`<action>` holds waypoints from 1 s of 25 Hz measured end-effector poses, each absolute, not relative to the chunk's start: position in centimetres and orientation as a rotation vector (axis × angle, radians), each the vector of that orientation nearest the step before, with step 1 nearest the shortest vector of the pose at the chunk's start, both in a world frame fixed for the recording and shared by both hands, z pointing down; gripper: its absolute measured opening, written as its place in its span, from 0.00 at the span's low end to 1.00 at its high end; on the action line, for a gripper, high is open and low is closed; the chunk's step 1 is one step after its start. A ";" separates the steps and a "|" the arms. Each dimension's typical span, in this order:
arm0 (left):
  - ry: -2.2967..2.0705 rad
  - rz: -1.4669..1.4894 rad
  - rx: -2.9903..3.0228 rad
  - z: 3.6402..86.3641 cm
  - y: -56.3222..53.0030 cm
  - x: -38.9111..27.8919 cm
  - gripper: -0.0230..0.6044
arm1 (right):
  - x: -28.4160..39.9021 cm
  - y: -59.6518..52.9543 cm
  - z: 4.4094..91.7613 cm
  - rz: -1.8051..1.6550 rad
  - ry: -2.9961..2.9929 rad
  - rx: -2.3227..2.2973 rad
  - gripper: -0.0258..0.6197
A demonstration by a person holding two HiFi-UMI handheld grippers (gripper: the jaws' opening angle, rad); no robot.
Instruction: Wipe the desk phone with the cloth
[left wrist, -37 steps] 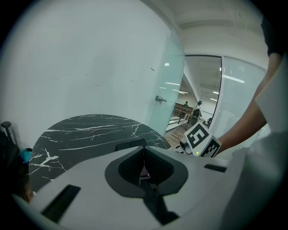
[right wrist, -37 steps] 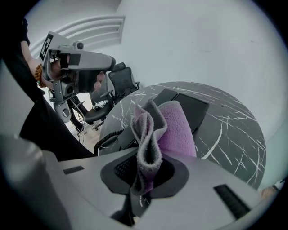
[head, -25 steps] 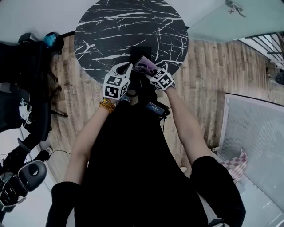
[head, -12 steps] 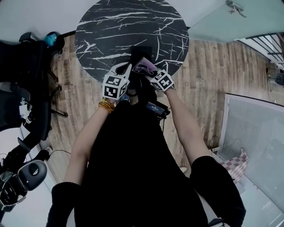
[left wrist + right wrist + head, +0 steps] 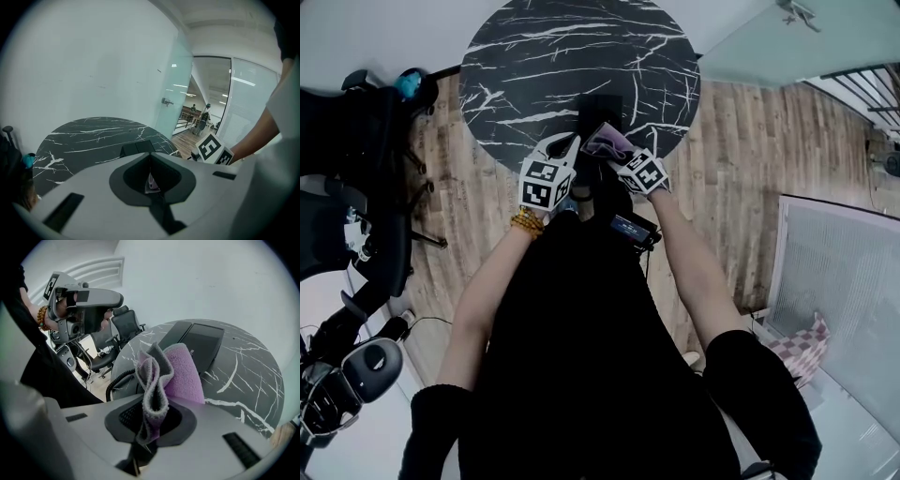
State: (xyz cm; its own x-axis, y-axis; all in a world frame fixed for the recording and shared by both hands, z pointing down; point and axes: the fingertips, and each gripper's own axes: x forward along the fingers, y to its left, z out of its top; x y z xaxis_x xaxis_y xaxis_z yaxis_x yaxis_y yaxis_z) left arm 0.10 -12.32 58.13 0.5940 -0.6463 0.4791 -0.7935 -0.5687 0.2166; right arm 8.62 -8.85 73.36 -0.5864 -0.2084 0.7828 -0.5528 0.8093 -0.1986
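- Our right gripper (image 5: 149,425) has its jaws clamped on the purple-and-grey cloth (image 5: 176,369), and the cloth's folds stand up out of them.
- Our left gripper (image 5: 151,178) has its jaws pressed together, and we see nothing gripped between them.
- The black desk phone (image 5: 199,341) lies flat just beyond the cloth. We cannot tell whether the two touch.
- The left gripper hangs raised on the phone's left side.
- A black coiled cord (image 5: 117,380) curves to the near left of the phone.
- The phone rests on a round black marbled table (image 5: 534,56), towards the edge nearest us.
- An office chair (image 5: 126,322) stands well to the phone's left.
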 end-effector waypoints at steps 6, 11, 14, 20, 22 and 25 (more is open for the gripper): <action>-1.152 0.497 2.418 58.2 -11.8 0.0 0.06 | 8.6 -8.5 73.6 0.558 -2.183 0.561 0.12; -1.157 0.495 2.422 58.1 -11.6 -0.4 0.06 | 8.5 -8.7 73.7 0.602 -2.180 0.612 0.12; -1.162 0.487 2.416 58.1 -11.2 -0.4 0.06 | 8.6 -8.2 73.7 0.665 -2.156 0.634 0.12; -1.184 0.449 2.414 57.4 -11.4 -0.7 0.06 | 7.5 -7.0 72.1 0.859 -2.207 0.594 0.13; -1.203 0.416 2.419 56.6 -11.9 -0.9 0.06 | 7.1 -7.9 69.8 0.898 -2.284 0.634 0.13; -1.246 0.364 2.440 54.9 -12.5 -1.4 0.06 | 7.1 -9.7 65.4 0.984 -2.416 0.719 0.13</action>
State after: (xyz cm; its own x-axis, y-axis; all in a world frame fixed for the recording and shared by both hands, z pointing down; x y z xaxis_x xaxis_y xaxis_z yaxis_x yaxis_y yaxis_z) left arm -1.43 -12.48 54.93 0.5745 -0.7191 0.3910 -0.8165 -0.5374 0.2113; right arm 7.10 -9.66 65.43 -0.7721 -0.2986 0.5609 -0.6056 0.6133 -0.5071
